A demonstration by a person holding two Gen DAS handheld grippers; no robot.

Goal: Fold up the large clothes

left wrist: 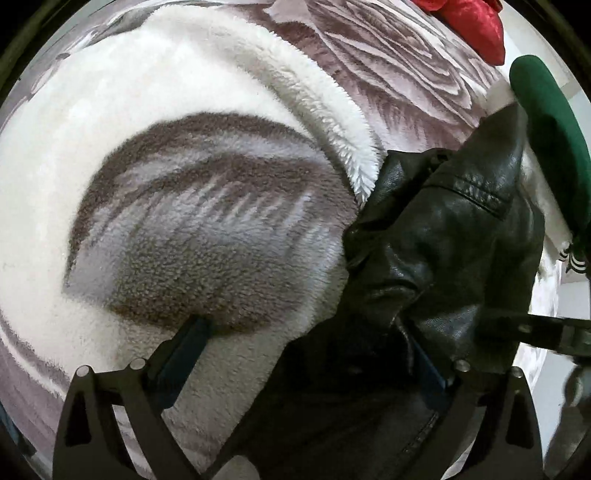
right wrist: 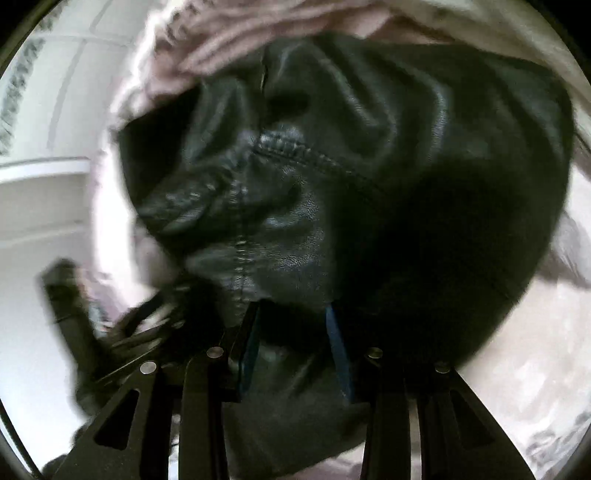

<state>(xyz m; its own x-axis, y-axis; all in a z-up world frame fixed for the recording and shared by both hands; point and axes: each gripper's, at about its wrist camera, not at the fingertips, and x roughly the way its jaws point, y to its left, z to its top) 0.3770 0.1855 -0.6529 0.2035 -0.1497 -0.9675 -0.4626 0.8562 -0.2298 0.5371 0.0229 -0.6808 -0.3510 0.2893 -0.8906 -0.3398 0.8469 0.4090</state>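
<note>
The black leather jacket [left wrist: 443, 236] lies crumpled on a fleece blanket [left wrist: 177, 229] that is white with a grey-brown leaf pattern. In the left wrist view it fills the lower right part, with a stitched seam running across its raised fold. In the right wrist view the same jacket [right wrist: 332, 177] takes nearly the whole picture, and the picture is blurred.

The left gripper [left wrist: 306, 354] has its two fingers wide apart. The left finger stands free over the blanket, and the right finger is mostly hidden under the leather, so the fingers do not pinch the jacket.

The right gripper [right wrist: 295, 332] has its blue pads close together with a fold of the jacket between them, so it grips the leather.

Further out, in the left wrist view, a red satin cushion [left wrist: 472, 26] lies at the top edge of the blanket, and a green garment [left wrist: 550, 136] is at the right edge, just beside the jacket.
</note>
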